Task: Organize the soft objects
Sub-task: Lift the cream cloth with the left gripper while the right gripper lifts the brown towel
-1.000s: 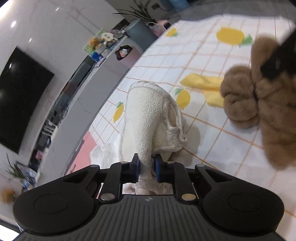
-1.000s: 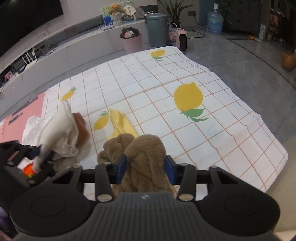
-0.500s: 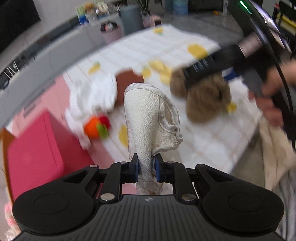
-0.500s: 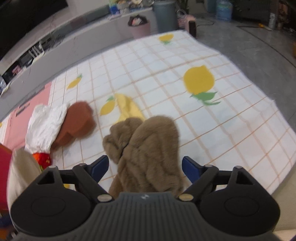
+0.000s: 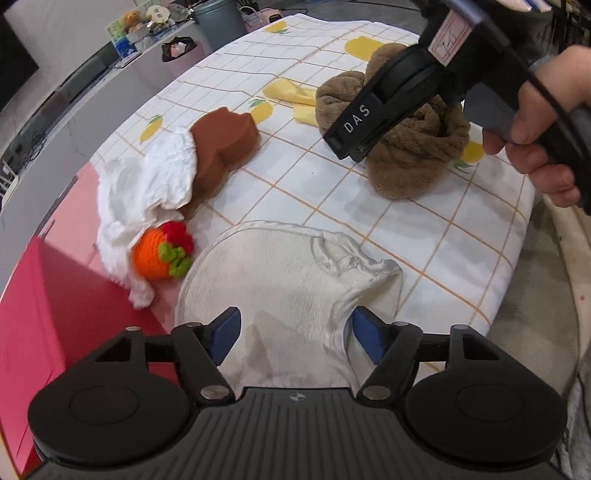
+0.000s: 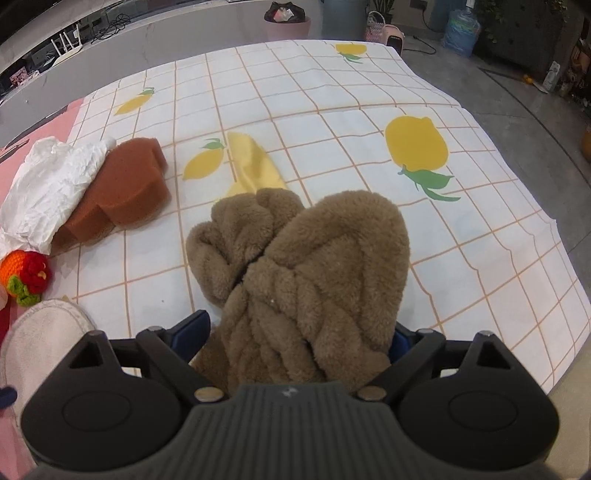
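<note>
A cream slipper (image 5: 291, 291) lies flat at the near edge of the lemon-print cloth (image 5: 436, 236), between the open jaws of my left gripper (image 5: 295, 330); it also shows in the right wrist view (image 6: 40, 339). A brown fluffy slipper (image 6: 310, 273) lies on the cloth between the open jaws of my right gripper (image 6: 299, 338). In the left wrist view the right gripper (image 5: 406, 99) hovers over the brown slipper (image 5: 410, 147). A brown sponge (image 5: 221, 144), white crumpled paper (image 5: 147, 188), an orange knitted fruit (image 5: 159, 254) and a yellow cloth (image 5: 291, 96) lie nearby.
A red box (image 5: 44, 306) stands at the left of the cloth. A pink mat (image 6: 40, 129) lies beyond it. A grey bin (image 5: 218, 22) and a pink bin (image 6: 288, 24) stand at the far end. The cloth's right edge (image 6: 554, 295) drops to grey floor.
Both grippers have opened. The cream slipper, held upright before, now lies flat on the cloth. The brown slipper has been let go and rests on the cloth.
</note>
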Demonstrator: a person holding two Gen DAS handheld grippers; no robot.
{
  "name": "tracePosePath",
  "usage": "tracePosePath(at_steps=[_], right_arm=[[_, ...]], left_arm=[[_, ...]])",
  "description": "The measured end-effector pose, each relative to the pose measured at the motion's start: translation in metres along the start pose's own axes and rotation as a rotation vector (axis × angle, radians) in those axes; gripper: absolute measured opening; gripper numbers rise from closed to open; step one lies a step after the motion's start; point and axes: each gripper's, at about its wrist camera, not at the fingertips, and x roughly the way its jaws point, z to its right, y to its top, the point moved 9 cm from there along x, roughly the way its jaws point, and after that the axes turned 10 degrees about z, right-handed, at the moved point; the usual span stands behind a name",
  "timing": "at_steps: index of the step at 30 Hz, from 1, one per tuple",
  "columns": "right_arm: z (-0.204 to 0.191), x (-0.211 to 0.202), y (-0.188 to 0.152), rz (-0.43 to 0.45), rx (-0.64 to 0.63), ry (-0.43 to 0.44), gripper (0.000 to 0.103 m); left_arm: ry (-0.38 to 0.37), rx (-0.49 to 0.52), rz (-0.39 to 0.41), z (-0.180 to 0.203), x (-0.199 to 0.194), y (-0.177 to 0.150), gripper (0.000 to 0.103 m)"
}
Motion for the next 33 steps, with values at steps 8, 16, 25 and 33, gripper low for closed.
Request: tracePosePath(at_steps=[8,16,25,33], right_arm=[[0.002,0.003,-0.004,-0.030,0.035,-0.008,0.092],[0.004,0.001,-0.004,-0.003,0.026,-0.033,0.080],[-0.001,-0.005,-0.002,0.045,-0.052,-0.054,0.060],[0.007,-0.024,0.007,0.079,0.045,-0.002,0.060]], left_arm=[[-0.037,-0.002,0.012,-0.001,0.015,0.005,0.098],[-0.117,-0.208,0.020,-0.020,0.014,-0.002,0.054],[-0.102,-0.225,0.070,-0.015,-0.002,0.009,0.007],[-0.075,-0.217,0.159,-0.018,-0.040,0.027,0.007]])
